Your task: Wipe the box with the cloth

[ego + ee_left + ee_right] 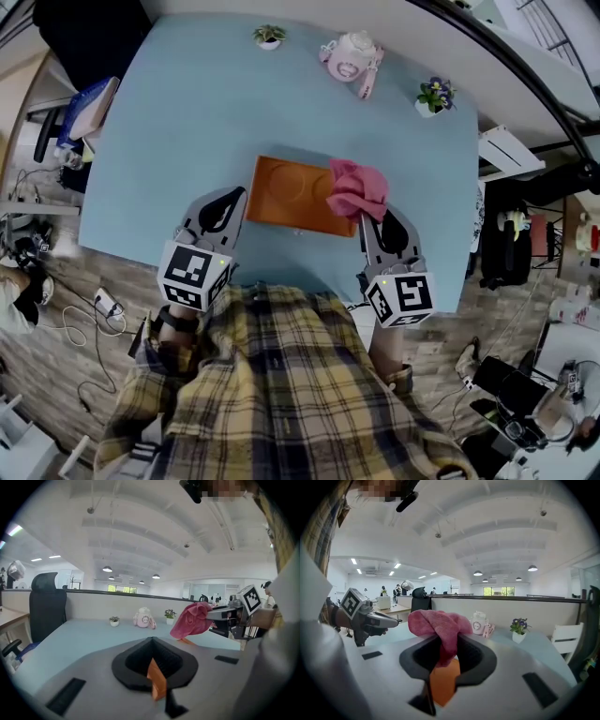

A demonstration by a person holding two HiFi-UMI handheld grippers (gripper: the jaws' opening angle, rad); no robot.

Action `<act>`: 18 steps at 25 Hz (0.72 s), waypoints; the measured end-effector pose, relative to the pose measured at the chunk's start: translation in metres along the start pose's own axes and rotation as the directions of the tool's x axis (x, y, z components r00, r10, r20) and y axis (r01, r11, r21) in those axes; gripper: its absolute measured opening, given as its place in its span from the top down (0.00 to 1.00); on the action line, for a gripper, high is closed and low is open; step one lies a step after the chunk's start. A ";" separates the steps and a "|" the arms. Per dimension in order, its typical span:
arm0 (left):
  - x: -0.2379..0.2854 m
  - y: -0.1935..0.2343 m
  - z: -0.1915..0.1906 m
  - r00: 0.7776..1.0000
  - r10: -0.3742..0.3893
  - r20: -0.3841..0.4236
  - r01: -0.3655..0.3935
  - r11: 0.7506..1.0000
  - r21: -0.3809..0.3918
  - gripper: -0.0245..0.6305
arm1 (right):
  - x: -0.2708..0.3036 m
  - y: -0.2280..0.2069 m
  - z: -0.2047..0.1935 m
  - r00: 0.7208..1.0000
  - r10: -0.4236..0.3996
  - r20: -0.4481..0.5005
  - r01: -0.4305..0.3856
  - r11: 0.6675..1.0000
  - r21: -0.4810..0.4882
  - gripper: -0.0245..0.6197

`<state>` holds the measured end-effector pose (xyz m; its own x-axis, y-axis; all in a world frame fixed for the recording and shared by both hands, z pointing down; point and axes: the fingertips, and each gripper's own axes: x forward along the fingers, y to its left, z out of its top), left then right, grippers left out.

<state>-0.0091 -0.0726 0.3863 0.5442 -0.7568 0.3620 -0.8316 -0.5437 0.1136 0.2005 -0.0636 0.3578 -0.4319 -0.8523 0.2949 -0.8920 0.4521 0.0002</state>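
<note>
- Your left tool (234, 202) is clenched on the near left edge of the box (286, 192); a sliver of orange shows pinched between its jaws. I judge this grip is there to pin the box, so it does not slide when the wiping starts.
- The box lies flat on the counter (178, 122), close to the edge on your side, with its shallow moulded face up and open to the wipe.
- Your right tool (368, 217) is grasping the cloth (358, 187) by a fold. Most of the pink fabric is bunched over and ahead of the jaws. Held this way, a soft wad should meet the box first, not the hard jaws.
- The cloth sits over the right end of the box. Whether it presses on the surface or hangs just above it cannot be told from these views.
- The two tools come in from your side at opposite ends of the box, which leaves the stretch between them free for strokes.
- The potted plants (269, 36) at the far edge stand well apart from the work.
</note>
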 end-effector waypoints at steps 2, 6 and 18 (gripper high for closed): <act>0.001 0.000 0.000 1.000 0.001 -0.004 -0.001 1.000 0.002 0.98 | 0.001 -0.001 -0.001 1.000 0.001 -0.002 -0.001 1.000 0.005 0.83; 0.002 -0.002 0.000 1.000 -0.006 -0.011 0.006 1.000 0.008 0.98 | 0.000 0.000 -0.004 1.000 0.000 -0.011 0.000 1.000 0.003 0.83; 0.004 -0.003 -0.001 1.000 -0.002 -0.015 0.002 1.000 0.017 0.98 | -0.001 -0.002 -0.009 1.000 -0.004 -0.015 0.004 1.000 0.006 0.83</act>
<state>-0.0048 -0.0739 0.3882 0.5441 -0.7504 0.3753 -0.8284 -0.5515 0.0984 0.2037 -0.0608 0.3660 -0.4260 -0.8503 0.3091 -0.8947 0.4466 -0.0044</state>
